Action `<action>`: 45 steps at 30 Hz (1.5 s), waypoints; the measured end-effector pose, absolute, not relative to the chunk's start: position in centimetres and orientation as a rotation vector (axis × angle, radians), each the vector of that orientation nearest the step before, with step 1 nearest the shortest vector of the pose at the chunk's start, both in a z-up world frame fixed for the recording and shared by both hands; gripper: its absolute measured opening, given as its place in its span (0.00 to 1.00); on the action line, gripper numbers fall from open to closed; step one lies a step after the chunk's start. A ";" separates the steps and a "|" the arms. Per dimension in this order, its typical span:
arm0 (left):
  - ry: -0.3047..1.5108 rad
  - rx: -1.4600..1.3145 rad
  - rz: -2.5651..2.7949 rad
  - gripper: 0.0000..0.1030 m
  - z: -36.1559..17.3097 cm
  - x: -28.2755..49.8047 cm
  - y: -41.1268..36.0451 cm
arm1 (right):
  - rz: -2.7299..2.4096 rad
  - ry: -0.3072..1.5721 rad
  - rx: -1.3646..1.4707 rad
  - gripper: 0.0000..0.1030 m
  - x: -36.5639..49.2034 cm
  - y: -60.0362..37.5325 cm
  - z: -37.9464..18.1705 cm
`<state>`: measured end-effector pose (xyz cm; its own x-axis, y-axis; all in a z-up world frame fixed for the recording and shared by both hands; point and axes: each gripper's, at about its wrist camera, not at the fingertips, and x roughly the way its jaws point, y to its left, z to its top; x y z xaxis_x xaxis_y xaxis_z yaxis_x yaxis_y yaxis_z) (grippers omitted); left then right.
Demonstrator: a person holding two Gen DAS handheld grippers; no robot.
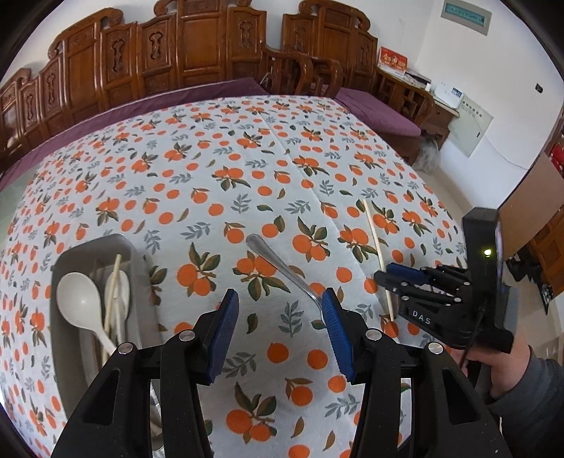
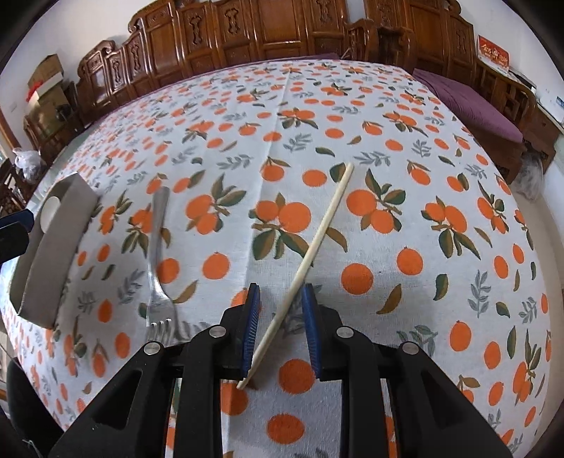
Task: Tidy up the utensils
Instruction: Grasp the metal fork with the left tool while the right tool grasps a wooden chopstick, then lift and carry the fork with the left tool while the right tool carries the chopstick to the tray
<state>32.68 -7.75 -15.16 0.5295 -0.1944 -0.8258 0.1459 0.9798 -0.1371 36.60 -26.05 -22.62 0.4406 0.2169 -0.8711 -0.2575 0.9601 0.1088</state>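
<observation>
Left wrist view: the left gripper (image 1: 280,331) hangs over a cloth (image 1: 218,183) printed with oranges and grey-green leaves, its jaws spread wide with nothing between them. Its fingers (image 1: 225,331) are black plastic faced with ribbed blue pads. A slim metal fork (image 1: 282,269) lies just ahead, its rounded handle end pointing away and its tine end hidden behind the right-hand pad. To the left sits a grey rectangular tray (image 1: 67,260) with rounded corners, holding a white plastic spoon (image 1: 79,299), pale chopsticks (image 1: 112,292) and other pale utensils too tangled to tell apart. On the right, the right gripper (image 1: 391,278) reaches down at a single loose chopstick (image 1: 379,250), a thin pale stick lying flat on the cloth, well apart from the tray.

From the right wrist, that gripper (image 2: 280,331) has its jaws spread on either side of the chopstick (image 2: 310,250), which runs slantwise between the blue pads; whether either pad touches it I cannot tell. Its narrow tip lies near the gripper base and its blunt end points away. The fork (image 2: 158,260) lies to the left, tines toward the camera, shiny and smooth. Farther left is the tray's (image 2: 53,246) matte grey outer wall. Carved wooden furniture (image 2: 282,28) lines the back.
</observation>
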 end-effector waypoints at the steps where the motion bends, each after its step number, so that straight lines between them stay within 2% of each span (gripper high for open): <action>1: 0.997 -0.052 -0.203 0.45 -15.4 32.8 -7.9 | 0.292 1.078 -0.054 0.23 36.6 -26.0 -22.6; 3: 1.010 -0.047 -0.207 0.45 -16.2 33.3 -8.4 | 0.285 1.082 -0.086 0.17 36.5 -25.9 -22.5; 4: 1.016 -0.043 -0.208 0.45 -16.5 33.5 -8.6 | 0.282 1.081 -0.102 0.11 36.4 -26.0 -22.5; 22: 1.115 -0.031 -0.208 0.44 -23.4 37.6 -12.5 | 0.297 1.086 -0.052 0.08 35.0 -28.7 -22.6; 24: 1.116 -0.017 -0.197 0.41 -23.5 37.8 -12.7 | 0.297 1.084 -0.048 0.08 34.9 -28.7 -22.6; 27: 1.117 0.022 -0.172 0.28 -23.5 37.9 -12.9 | 0.296 1.082 -0.048 0.08 34.9 -28.7 -22.6; 36: 1.153 0.020 -0.187 0.07 -23.4 36.9 -11.3 | 0.302 1.086 -0.037 0.06 34.3 -28.5 -22.6; 45: 1.156 0.004 -0.202 0.05 -22.4 35.4 -9.6 | 0.322 1.069 -0.031 0.06 33.3 -27.5 -21.7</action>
